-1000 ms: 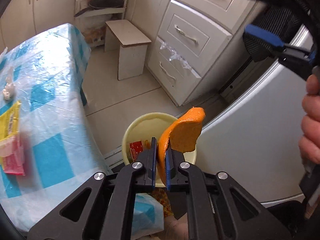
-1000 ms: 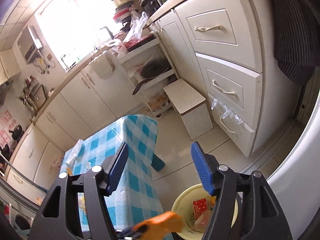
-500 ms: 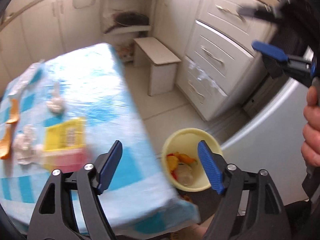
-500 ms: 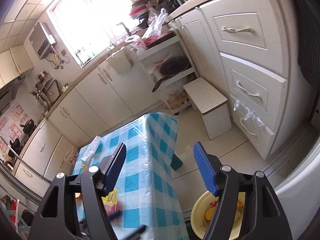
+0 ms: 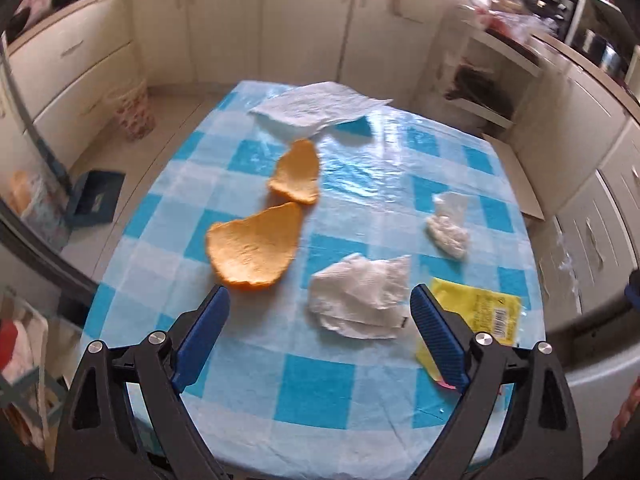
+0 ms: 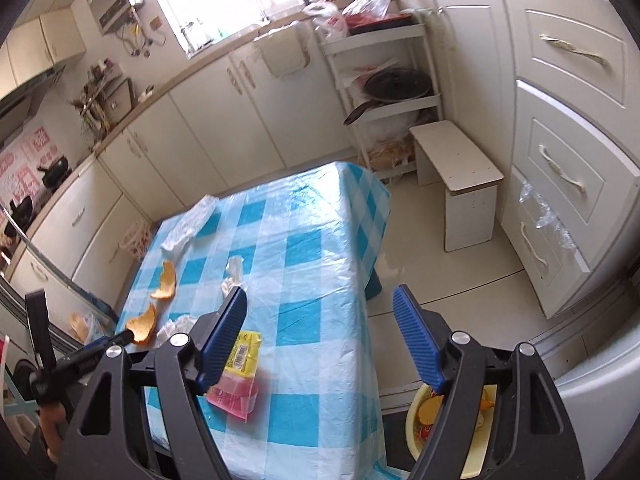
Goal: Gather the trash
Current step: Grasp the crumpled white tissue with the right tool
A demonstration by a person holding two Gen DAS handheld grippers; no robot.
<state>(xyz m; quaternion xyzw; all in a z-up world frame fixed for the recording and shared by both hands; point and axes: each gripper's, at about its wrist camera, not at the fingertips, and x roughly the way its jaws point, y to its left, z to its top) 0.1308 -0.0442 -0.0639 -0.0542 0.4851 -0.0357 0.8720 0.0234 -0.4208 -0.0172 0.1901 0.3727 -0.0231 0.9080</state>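
On the blue-checked tablecloth (image 5: 320, 380) lie two orange peels (image 5: 254, 252) (image 5: 296, 178), a crumpled tissue (image 5: 360, 300), a smaller tissue wad (image 5: 448, 226), a yellow packet (image 5: 480, 316) and a flat white napkin (image 5: 316, 108). My left gripper (image 5: 320, 300) hovers over the near side of the table, its jaws opening with nothing between them. My right gripper (image 6: 320, 300) hangs off the table's right edge, jaws opening and empty. The right wrist view shows the yellow packet (image 6: 244, 350) and a pink packet (image 6: 234, 394). The yellow bin (image 6: 452, 408) stands on the floor, half hidden behind a finger, with peel inside.
A white stool (image 6: 456, 184) stands on the floor beyond the table. Cream drawers (image 6: 568, 160) line the right wall, and a shelf rack with a pan (image 6: 396, 84) stands behind the stool. A white appliance (image 6: 592, 380) is beside the bin. Cabinets run behind the table.
The left gripper let go of the orange peel over the bin, opened wide and swung from the bin to over the table. The right gripper turned toward the table and opened a little.
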